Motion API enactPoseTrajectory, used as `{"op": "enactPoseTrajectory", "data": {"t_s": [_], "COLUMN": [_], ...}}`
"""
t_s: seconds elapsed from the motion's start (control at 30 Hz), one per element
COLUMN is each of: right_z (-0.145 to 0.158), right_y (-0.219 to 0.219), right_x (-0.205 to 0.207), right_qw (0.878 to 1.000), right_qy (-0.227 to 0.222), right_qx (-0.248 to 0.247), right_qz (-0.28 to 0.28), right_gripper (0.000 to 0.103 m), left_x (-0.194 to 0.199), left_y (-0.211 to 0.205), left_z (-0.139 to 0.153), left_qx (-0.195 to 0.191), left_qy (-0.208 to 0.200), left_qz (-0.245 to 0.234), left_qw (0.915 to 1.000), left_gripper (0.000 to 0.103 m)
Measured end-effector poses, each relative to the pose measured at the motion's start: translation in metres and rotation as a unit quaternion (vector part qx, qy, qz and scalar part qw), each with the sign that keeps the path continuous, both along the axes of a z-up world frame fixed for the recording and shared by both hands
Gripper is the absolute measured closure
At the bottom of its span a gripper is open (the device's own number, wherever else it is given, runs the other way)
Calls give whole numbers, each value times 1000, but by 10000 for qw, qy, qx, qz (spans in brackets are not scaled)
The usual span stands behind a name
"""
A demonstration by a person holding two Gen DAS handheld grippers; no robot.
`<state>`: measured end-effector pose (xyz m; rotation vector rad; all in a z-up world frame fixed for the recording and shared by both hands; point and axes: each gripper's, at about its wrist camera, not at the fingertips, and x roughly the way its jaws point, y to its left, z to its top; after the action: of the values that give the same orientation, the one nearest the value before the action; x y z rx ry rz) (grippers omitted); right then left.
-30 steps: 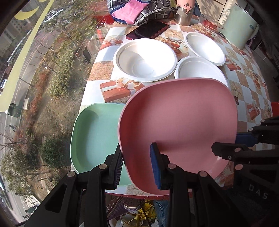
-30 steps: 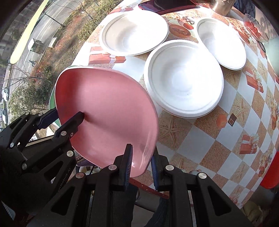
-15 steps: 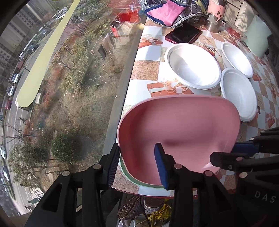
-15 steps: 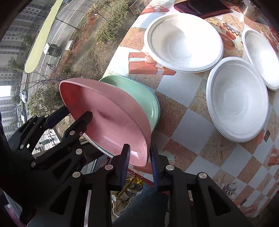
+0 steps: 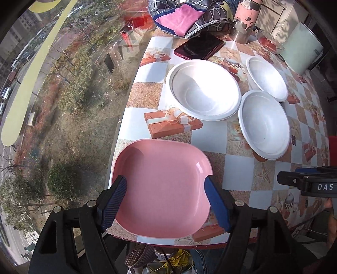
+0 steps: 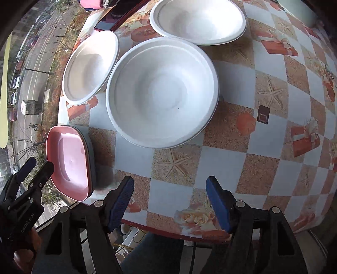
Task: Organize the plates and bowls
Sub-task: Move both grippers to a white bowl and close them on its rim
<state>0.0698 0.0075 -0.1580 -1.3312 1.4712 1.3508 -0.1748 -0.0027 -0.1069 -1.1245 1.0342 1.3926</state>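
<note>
Pink plate down at the bench corner

The rounded-square pink plastic plate (image 5: 166,189) rests on the checked bench (image 6: 231,130); left tool (image 5: 165,202) and right tool (image 6: 169,202) are opening, gripping nothing.

Sunlit patterned table (image 5: 238,166) beside window (image 5: 63,94)

I'm at a home dining table (image 5: 240,168) with a printed checkered oilcloth, high beside a window (image 5: 52,94) over a street. White bowls (image 5: 204,90), a folded blanket (image 5: 189,16) and a flask (image 5: 245,19) sit on it
</note>
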Motion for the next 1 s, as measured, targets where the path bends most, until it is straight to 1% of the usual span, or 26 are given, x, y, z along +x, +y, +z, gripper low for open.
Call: {"op": "enactPoseTrajectory", "data": {"t_s": [0.13,0.23,0.4,0.57,0.8,0.9,0.93,0.97,1.0], "right_z": [-5,-6,-8,-15,-31,-38,-39,-42,-45], "right_y": [10,19,43,72,96,103,105,106,107], "right_x": [24,33,37,32,13,8,7,6,4], "right_qw": [9996,9991,9980,9972,9980,9982,9982,9984,9986], "right_qy": [-140,-192,-273,-256,-172,-179,-191,-170,-181], "right_qx": [34,114,342,551,504,451,444,427,387], "right_qz": [-260,-365,-457,-444,-349,-358,-349,-329,-307], "right_gripper": [31,31,31,31,31,31,38,45,62], "left_x": [30,48,64,68,70,73,75,76,77], "left_y": [24,44,69,84,97,100,100,101,101], "left_z": [-3,-10,-30,-51,-71,-77,-79,-80,-82], "left_qx": [-42,-126,-464,-741,-1030,-1105,-1137,-1149,-1184], "left_qy": [-265,-427,-742,-824,-856,-872,-887,-910,-941], "left_qz": [-243,-309,-89,214,507,533,524,521,525], "left_qw": [9993,9985,9961,9936,9897,9886,9882,9878,9871], "left_gripper": [24,24,24,24,24,24,25,33,39]}}
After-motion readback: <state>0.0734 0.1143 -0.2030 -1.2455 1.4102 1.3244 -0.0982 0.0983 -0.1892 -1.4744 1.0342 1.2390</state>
